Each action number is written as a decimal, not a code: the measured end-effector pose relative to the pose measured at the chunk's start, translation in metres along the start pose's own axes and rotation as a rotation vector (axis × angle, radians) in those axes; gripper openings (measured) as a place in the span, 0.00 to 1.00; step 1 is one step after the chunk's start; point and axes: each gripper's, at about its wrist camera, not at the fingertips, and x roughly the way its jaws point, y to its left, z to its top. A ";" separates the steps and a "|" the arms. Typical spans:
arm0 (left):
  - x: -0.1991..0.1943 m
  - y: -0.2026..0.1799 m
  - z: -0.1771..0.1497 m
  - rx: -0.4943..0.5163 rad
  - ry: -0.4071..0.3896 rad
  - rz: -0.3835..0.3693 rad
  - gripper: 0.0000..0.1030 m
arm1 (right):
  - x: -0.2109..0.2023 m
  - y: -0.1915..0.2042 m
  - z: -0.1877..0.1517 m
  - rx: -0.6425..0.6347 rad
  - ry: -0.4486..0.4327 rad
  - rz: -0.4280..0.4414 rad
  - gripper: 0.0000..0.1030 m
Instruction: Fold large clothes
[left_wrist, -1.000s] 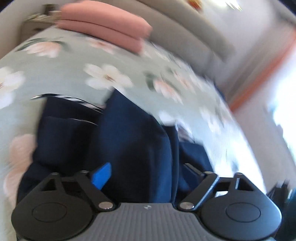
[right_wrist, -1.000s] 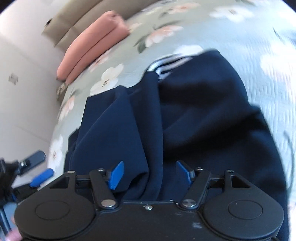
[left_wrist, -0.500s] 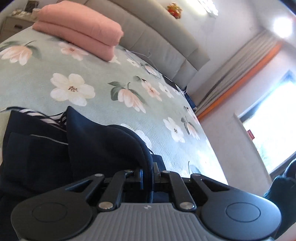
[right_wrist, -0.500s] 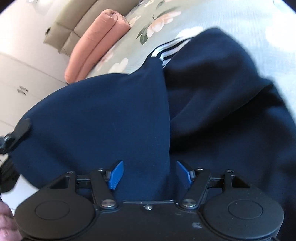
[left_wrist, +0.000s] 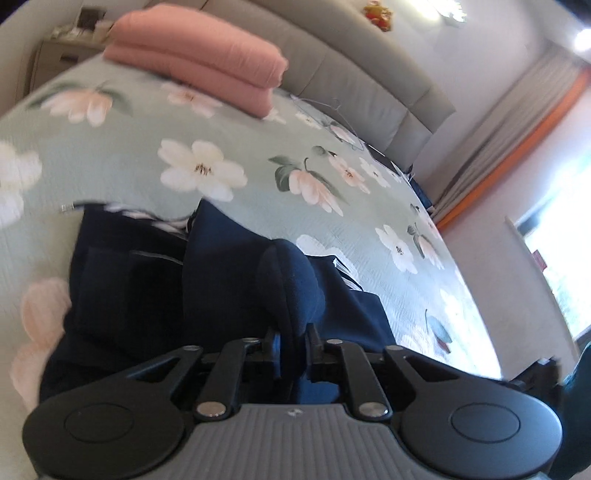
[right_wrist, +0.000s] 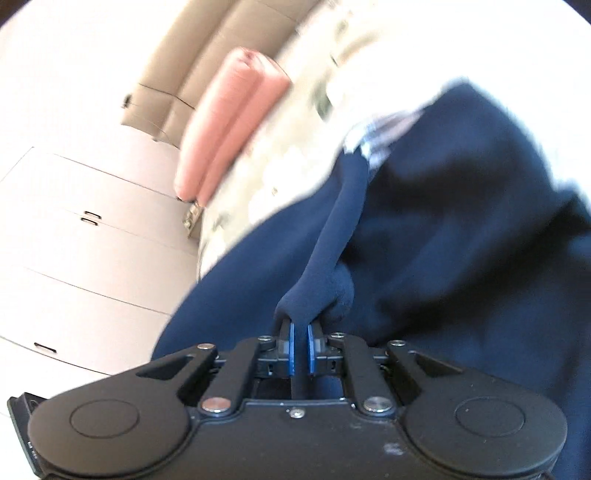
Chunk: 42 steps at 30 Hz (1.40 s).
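A large navy blue garment (left_wrist: 155, 288) with a striped collar lies crumpled on the floral bedspread (left_wrist: 140, 147). My left gripper (left_wrist: 291, 338) is shut on a raised fold of the navy cloth. In the right wrist view the same garment (right_wrist: 461, 229) fills the right side. My right gripper (right_wrist: 300, 341) is shut on another bunched fold of it, and the blue pads (right_wrist: 291, 350) pinch the cloth. A taut ridge of fabric runs from the right gripper toward the striped collar (right_wrist: 384, 136).
Two stacked pink folded blankets (left_wrist: 195, 70) lie at the head of the bed by the grey headboard (left_wrist: 351, 85). A nightstand (left_wrist: 62, 62) stands at the far left. White drawers (right_wrist: 85, 236) stand beside the bed. Curtains and a bright window (left_wrist: 554, 236) are at the right.
My right gripper was open around the cloth and has now shut on a fold. My left gripper closed on the garment a second ago and still holds it. Both views have shifted.
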 end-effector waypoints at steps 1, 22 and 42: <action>-0.002 -0.004 -0.002 0.025 0.003 0.031 0.37 | -0.005 0.000 0.001 -0.014 0.001 -0.034 0.11; 0.095 0.051 -0.062 0.030 0.179 0.246 0.04 | 0.099 0.004 -0.068 -0.600 0.185 -0.427 0.04; -0.007 0.057 -0.142 -0.017 0.288 0.338 0.12 | 0.013 0.007 -0.130 -0.586 0.271 -0.462 0.27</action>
